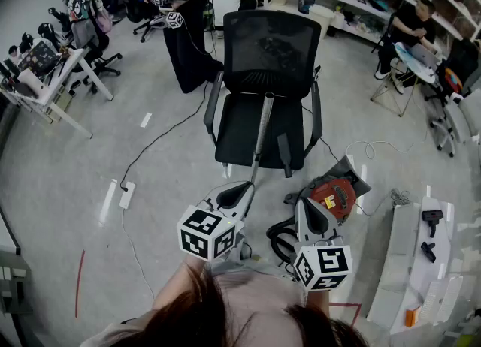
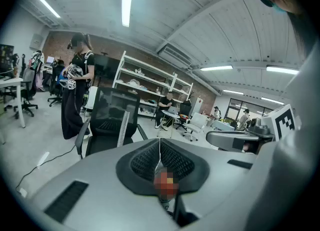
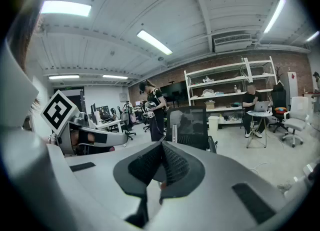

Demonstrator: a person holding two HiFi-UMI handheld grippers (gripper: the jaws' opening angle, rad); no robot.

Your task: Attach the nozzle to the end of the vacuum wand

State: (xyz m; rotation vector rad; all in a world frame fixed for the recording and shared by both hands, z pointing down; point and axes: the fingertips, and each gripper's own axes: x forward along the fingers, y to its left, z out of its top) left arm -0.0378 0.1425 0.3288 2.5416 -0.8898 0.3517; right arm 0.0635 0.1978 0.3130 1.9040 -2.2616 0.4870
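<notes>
Concrete floor, pale grey, runs through an open workshop, with white shelving and desks standing well back from a black mesh office chair (image 1: 270, 45). On the floor off the chair's front right corner lies a red canister vacuum cleaner (image 1: 336, 195), with a black hose (image 1: 279, 239) curled near it. A white power strip (image 1: 126, 194) lies to the chair's left. A long silver vacuum wand (image 1: 261, 137) leans along the chair's seat, its upper end at the backrest and its lower end past the front edge. A narrow black plastic nozzle (image 1: 284, 155) lies on the seat just beside the wand. In front of the chair, the left gripper (image 1: 236, 192) and the right gripper (image 1: 314, 215) both have their jaws pressed together with nothing between them. The left gripper's tip is near the wand's lower end.
</notes>
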